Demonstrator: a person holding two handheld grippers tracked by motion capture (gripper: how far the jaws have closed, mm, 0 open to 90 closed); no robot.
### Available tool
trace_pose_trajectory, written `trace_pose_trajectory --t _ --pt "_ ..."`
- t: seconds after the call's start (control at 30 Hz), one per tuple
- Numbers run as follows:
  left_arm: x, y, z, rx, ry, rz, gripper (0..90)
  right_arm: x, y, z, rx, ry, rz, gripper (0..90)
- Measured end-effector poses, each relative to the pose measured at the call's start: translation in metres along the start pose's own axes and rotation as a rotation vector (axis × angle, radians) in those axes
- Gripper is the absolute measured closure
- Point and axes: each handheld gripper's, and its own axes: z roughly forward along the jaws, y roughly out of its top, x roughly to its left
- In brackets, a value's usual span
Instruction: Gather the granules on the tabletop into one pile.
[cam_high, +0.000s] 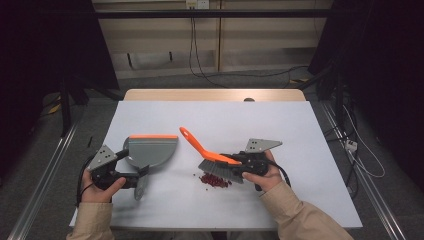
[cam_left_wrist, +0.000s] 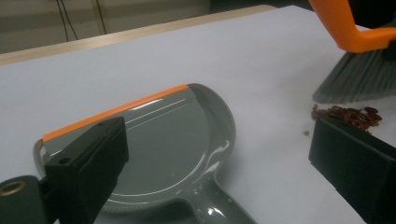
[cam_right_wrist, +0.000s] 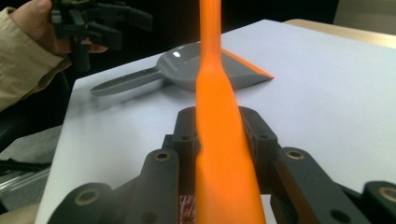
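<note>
Two beige sleeves enter the high view at 6 o'clock, each hand holding a gripper over a white table (cam_high: 320, 200). At 5 o'clock of centre, the right gripper (cam_high: 239, 167) has its jaws clamped on the orange back of a brush (cam_high: 214, 158); the right gripper view shows the black pads pressed against both sides of that orange spine. Grey bristles hang just above a small heap of dark red bits (cam_high: 215, 180), lying at the bristle tips near the table's middle. At 8 o'clock, the left gripper (cam_high: 131, 167) hovers with its jaws spread wide and nothing between them, poised over the handle of a grey dustpan (cam_high: 150, 151). That pan lies flat on the table, its orange lip facing 12 o'clock, away from the heap, and well apart from it. Risk, as a judgement: since the lip faces away from the bits and nobody holds the pan, a sweep toward it would push the bits against its rounded back wall or scatter them, and an unheld pan could slide. Hard to tell: whether the bristles touch the table, and what the red bits are. Beyond the table at 12 o'clock, a pale wall (cam_high: 165, 45) with dangling cables (cam_high: 197, 60) fades into darkness either side.
</note>
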Motion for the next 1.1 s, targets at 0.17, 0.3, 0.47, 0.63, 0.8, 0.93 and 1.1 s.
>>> trace_pose_trajectory --t 0.17,0.3,0.47,0.63,0.8,0.93,1.1 --pt "0.000 -0.001 0.000 0.001 0.001 -0.010 4.5 -0.005 0.002 0.007 0.003 -0.014 0.000 71.1" --pt "-0.001 -0.005 -0.001 0.024 -0.004 -0.003 4.7 -0.008 0.003 0.011 0.012 -0.043 -0.027 71.1" --pt "-0.003 -0.011 -0.002 0.065 0.017 0.005 5.0 -0.012 0.001 0.002 0.006 -0.083 -0.025 71.1" --pt "-0.008 -0.015 -0.001 0.084 0.015 0.007 5.4 -0.011 -0.003 -0.005 0.005 -0.095 -0.025 71.1" --pt "-0.011 -0.020 0.002 0.116 0.026 0.004 6.3 -0.011 -0.005 -0.013 -0.005 -0.109 -0.021 71.1" --pt "-0.013 -0.024 0.006 0.139 0.036 -0.006 7.3 -0.011 -0.007 -0.021 -0.013 -0.123 -0.018 71.1" --pt "-0.012 -0.027 0.008 0.172 0.061 -0.008 8.3 -0.012 -0.009 -0.027 -0.019 -0.135 -0.013 71.1"
